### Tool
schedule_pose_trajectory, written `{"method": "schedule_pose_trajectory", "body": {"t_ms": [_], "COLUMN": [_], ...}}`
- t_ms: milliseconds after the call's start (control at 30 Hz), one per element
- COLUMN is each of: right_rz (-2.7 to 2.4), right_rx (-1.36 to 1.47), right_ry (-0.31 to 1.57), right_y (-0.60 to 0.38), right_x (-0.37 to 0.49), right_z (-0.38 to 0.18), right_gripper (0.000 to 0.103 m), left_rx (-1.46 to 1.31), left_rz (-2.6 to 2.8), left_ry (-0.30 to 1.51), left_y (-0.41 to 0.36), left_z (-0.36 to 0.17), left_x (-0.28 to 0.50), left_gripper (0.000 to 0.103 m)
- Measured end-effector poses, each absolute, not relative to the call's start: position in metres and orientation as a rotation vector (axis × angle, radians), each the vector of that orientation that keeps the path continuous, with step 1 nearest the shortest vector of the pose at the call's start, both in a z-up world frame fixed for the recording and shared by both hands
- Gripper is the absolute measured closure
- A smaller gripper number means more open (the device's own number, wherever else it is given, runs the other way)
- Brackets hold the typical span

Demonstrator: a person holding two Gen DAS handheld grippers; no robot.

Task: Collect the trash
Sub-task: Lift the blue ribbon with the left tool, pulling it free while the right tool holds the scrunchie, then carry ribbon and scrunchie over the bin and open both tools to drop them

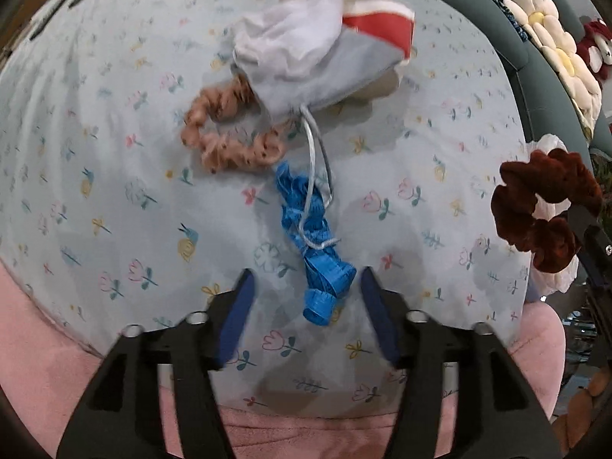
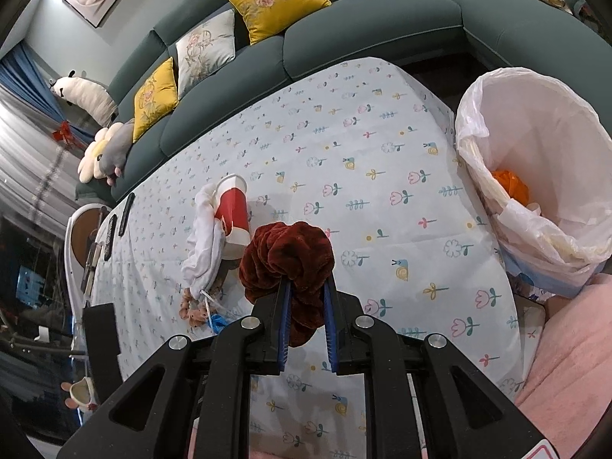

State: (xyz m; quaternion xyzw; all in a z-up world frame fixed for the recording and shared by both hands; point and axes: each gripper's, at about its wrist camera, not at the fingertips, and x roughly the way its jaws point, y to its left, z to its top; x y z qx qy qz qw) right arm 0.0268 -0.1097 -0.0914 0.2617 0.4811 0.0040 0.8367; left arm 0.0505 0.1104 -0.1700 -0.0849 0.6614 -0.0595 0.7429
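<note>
Pointing steeply down, left gripper (image 1: 304, 279) spread.

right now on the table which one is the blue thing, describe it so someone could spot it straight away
On the floral tablecloth, find the pile with the fallen red paper cup and white cloth. Just below it, past the peach scrunchie, lies the crumpled blue strip, between the left gripper's open fingers. It is the only bright blue item, with a white cord draped over it.
</note>
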Motion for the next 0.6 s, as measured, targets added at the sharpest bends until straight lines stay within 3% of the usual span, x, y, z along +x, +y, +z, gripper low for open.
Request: {"method": "schedule_pose_trajectory", "body": {"t_ms": [67, 167, 600], "right_rz": [0.012, 0.017, -0.007], "right_rx": [0.552, 0.550, 0.571], "right_ry": [1.020, 1.018, 0.950], "right_y": [-0.109, -0.109, -0.132], "right_x": [0.026, 0.025, 0.006], "right_z": [-0.091, -0.090, -0.070], "right_gripper": [0.089, 0.089, 0.088], "left_rx": [-0.200, -0.183, -0.141], "left_rz": [-0.162, -0.198, -0.387], "left_ry": [1.463, 1.445, 1.333], "left_y": [0.108, 0.100, 0.041], "left_z": [-0.172, -0.166, -0.104], "left_x": [0.050, 0.048, 0.040], "left_gripper": [0.079, 0.084, 0.085]}}
